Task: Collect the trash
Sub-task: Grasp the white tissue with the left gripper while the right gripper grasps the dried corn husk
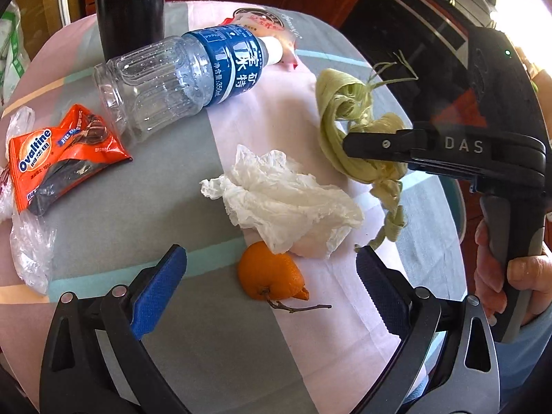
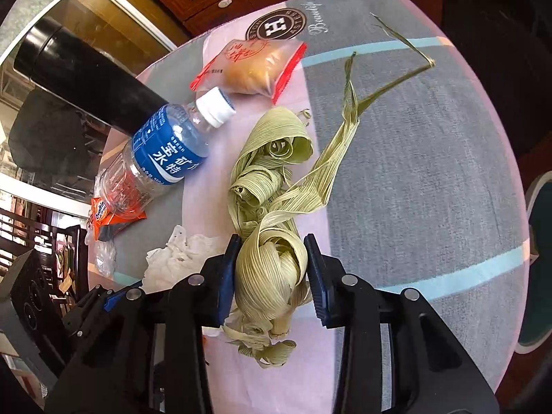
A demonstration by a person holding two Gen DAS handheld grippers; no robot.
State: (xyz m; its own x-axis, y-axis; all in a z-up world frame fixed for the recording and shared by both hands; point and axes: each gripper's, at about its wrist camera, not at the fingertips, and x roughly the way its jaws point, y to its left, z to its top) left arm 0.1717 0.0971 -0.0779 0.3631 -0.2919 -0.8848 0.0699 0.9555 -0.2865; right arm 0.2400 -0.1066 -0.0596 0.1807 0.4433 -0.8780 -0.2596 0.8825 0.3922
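Observation:
A bundle of pale green corn husks (image 2: pixel 272 276) lies on the striped tablecloth (image 2: pixel 414 172), and my right gripper (image 2: pixel 272 245) is shut on it, both blue pads against its curled leaves. In the left wrist view the husks (image 1: pixel 334 103) show under one of its fingers (image 1: pixel 379 145). My left gripper (image 1: pixel 270 255) hangs open above an orange peel with a stem (image 1: pixel 265 279) and a crumpled white tissue (image 1: pixel 283 200), touching neither. An empty water bottle (image 1: pixel 172 76) lies on its side further back. An orange Ovaltine wrapper (image 1: pixel 58 158) lies at the left.
A clear plastic bag (image 1: pixel 31 252) sits under the wrapper at the table's left edge. A red-edged snack bag (image 2: pixel 252 65) lies beyond the bottle cap. A black flask (image 2: pixel 79 76) stands at the back left. A hand (image 1: pixel 517 276) holds the right gripper's handle.

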